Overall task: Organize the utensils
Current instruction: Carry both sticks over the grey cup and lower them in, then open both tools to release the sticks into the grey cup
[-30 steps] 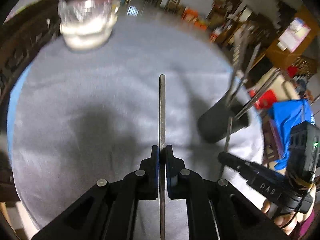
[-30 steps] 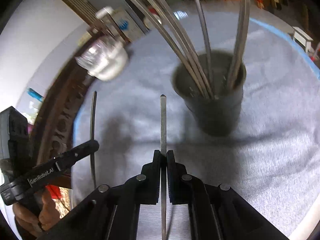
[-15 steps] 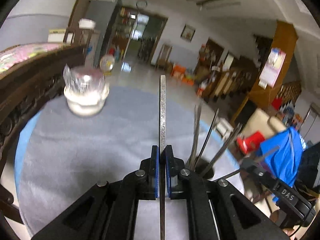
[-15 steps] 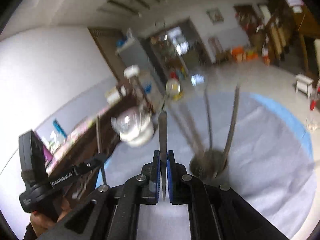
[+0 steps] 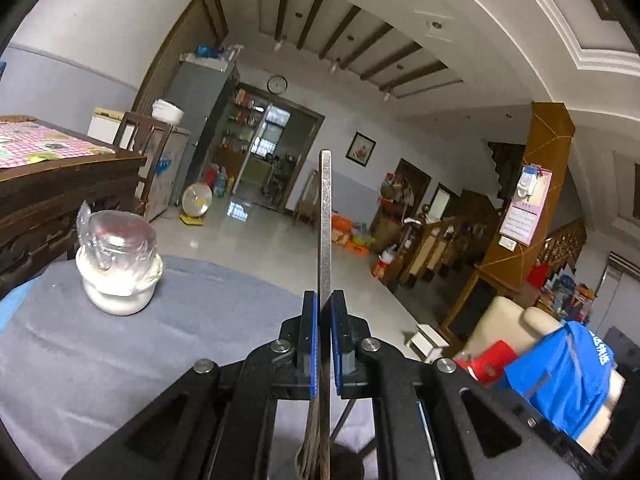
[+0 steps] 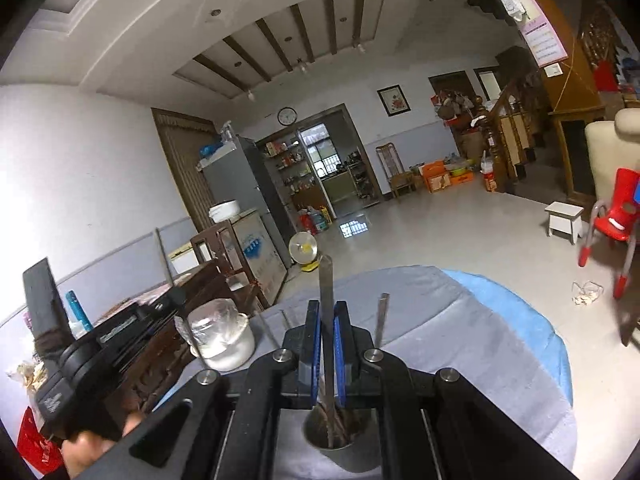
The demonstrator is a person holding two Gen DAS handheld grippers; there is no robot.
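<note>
As both wrists have tipped up from looking down at the table to near level, each gripper carries a utensil over the holder.

Left gripper (image 5: 325, 344): blue pads pinched narrow on a flat metal utensil (image 5: 325, 216), upright, lower end over the dark holder (image 5: 352, 466). Right gripper (image 6: 325, 354): same narrow pinch on a second utensil (image 6: 326, 312), tip inside the holder's mouth (image 6: 340, 446) among other handles. A second ago both views faced the grey tablecloth (image 5: 120, 352); now the room fills them. Judgement: both pieces look ready for release. Covered jar (image 5: 118, 258) stands well apart.
</note>
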